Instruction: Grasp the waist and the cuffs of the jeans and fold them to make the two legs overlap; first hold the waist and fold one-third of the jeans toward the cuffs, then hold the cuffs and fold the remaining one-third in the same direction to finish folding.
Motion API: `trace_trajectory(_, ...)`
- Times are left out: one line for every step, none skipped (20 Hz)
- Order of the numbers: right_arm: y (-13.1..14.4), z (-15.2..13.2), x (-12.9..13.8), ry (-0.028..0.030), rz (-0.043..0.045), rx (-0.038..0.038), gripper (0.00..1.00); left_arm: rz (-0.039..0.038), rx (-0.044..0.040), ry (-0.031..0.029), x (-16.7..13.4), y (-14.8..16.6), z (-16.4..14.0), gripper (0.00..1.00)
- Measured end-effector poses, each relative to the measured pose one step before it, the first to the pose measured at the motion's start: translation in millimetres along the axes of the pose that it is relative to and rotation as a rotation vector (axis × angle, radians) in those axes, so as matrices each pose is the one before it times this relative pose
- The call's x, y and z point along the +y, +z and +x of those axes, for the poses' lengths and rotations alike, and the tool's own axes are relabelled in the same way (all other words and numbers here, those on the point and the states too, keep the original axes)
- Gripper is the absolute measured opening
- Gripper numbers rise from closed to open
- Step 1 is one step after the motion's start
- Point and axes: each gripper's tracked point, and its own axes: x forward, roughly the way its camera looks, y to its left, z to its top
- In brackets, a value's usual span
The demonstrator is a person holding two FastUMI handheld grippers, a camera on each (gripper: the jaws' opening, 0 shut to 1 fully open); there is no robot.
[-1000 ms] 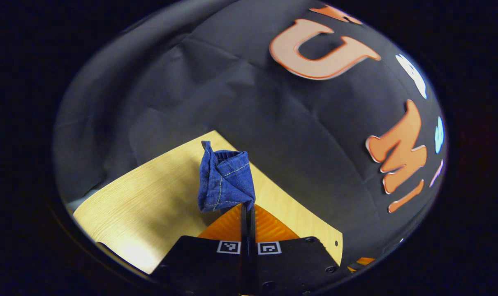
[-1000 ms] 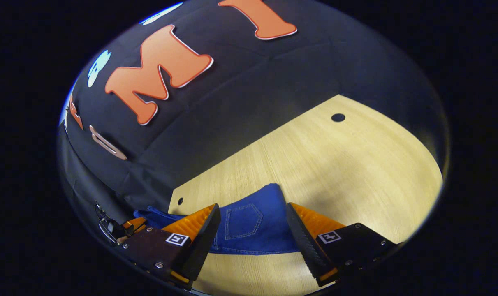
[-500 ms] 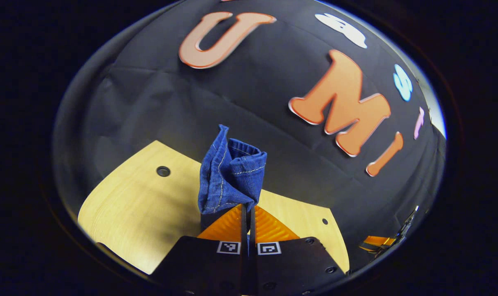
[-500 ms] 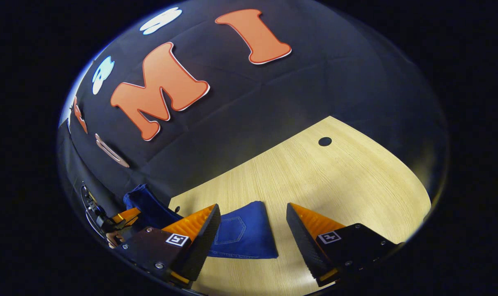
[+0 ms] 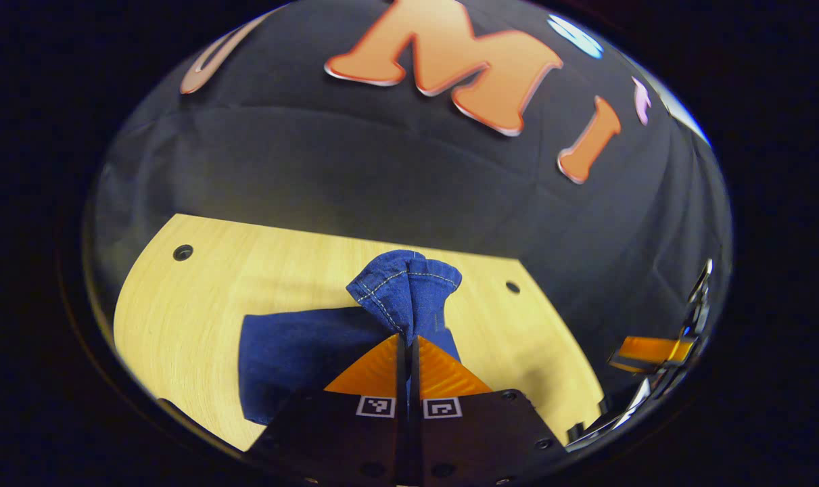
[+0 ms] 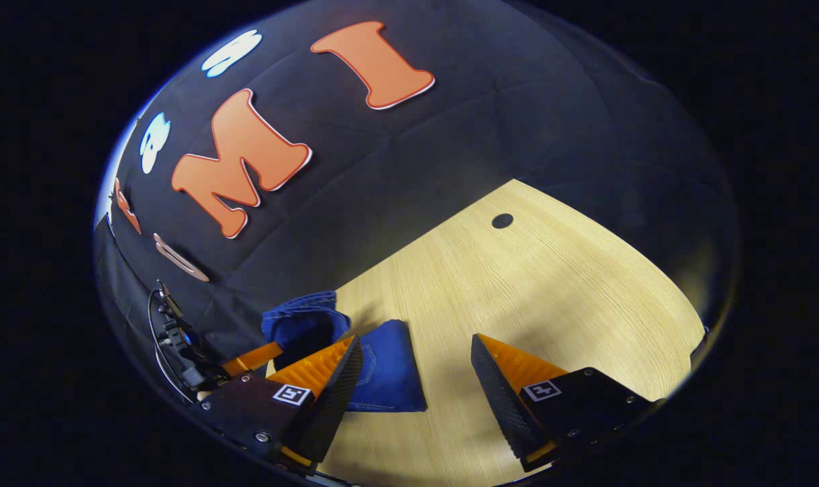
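Note:
Blue jeans [image 5: 301,352] lie folded on the light wooden table [image 5: 199,297]. In the left gripper view my left gripper [image 5: 407,338] is shut on a bunched, stitched cuff end [image 5: 406,287], lifted above the folded part. In the right gripper view the folded jeans [image 6: 389,368] with a back pocket lie beside the left finger. My right gripper [image 6: 416,379] is open over the table with nothing between its fingers. The other gripper [image 6: 250,358] shows at the lower left, holding the raised cuff end [image 6: 301,321].
The table has small round holes [image 5: 182,252] [image 5: 512,287] [image 6: 502,220] near its far edge. The black cloth wall stands right behind the table. In the left gripper view the other gripper [image 5: 652,352] shows at the far right. Bare wood [image 6: 571,291] lies right of the jeans.
My left gripper has swung with the cuff end over the folded jeans, which now show beneath it. The right gripper has drifted right, away from the jeans, staying open.

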Motion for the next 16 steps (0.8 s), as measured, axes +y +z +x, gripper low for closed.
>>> trace_trajectory(-2.28,0.44,-3.9,-0.00575,-0.00305,0.00692,0.98,0.05987,0.02559,0.02283,-11.66,-17.07,9.68,0.01)
trace_trajectory(-1.68,-0.27,-3.7,-0.00595,-0.00644,0.00438,0.98,0.05447,0.02114,0.02176,-6.4,-12.23,5.01,0.01)
trace_trajectory(-0.95,0.94,-2.26,-0.00443,-0.00683,0.00401,0.98,0.05393,0.01161,0.0214,-5.83,-6.33,5.29,0.01)
trace_trajectory(-0.56,-0.39,-2.05,-0.0006,-0.00638,0.0034,0.98,0.04809,0.00905,0.02656,-4.52,-5.4,2.77,0.01)
trace_trajectory(-0.44,-1.37,-1.04,0.00312,-0.0043,0.0027,0.98,0.03721,0.0052,0.0261,-2.38,-6.07,-0.06,0.01)
trace_trajectory(-0.9,-0.52,-0.28,0.00343,-0.00441,0.00389,0.98,0.02785,0.00542,0.01997,-1.35,-5.49,4.02,0.01)
trace_trajectory(-0.87,1.47,0.88,0.00239,-0.00472,0.00205,0.98,0.01646,0.00487,0.00399,-1.75,-5.69,0.71,0.01)
trace_trajectory(-0.17,-0.41,-0.98,-0.00055,-0.00571,0.00098,0.98,-0.00359,0.00999,-0.00523,-2.91,-6.11,1.95,0.01)
trace_trajectory(-0.93,-0.66,-2.64,-0.00534,-0.00478,0.00238,0.98,-0.01707,0.02052,-0.02678,-6.85,-8.25,1.59,0.02)
trace_trajectory(-0.82,-0.33,-2.27,-0.00538,-0.00402,0.00262,0.98,-0.02524,0.01627,-0.05026,-12.91,-6.03,0.19,0.05)
trace_trajectory(-1.06,-0.14,-1.32,-0.00654,-0.00379,0.0018,0.98,-0.04443,0.01591,-0.08394,-20.88,-5.54,-1.59,0.24)
trace_trajectory(-0.96,0.08,-1.24,-0.00621,-0.00633,0.00211,0.98,-0.03619,0.01875,-0.08725,-23.76,-9.33,0.21,0.43)
trace_trajectory(-1.33,-1.56,-0.88,-0.00558,-0.00747,0.00078,0.98,-0.0171,0.01276,-0.05412,-19.28,-7.07,-3.1,0.62)
trace_trajectory(-1.48,-0.95,0.18,-0.00192,-0.00846,0.00283,0.98,0.0078,0.00435,-0.02652,-12.1,-3.02,-9.34,0.81)
trace_trajectory(-1.57,-1.01,0.7,-0.00144,-0.00845,0.00295,0.98,0.01693,-0.01613,0.00062,-6.77,3.23,1.78,1.0)
trace_trajectory(-2.16,-1.77,0.26,-0.00192,-0.00784,0.00254,0.98,0.01809,-0.03021,0.00817,-0.07,8.24,-9.06,1.0)
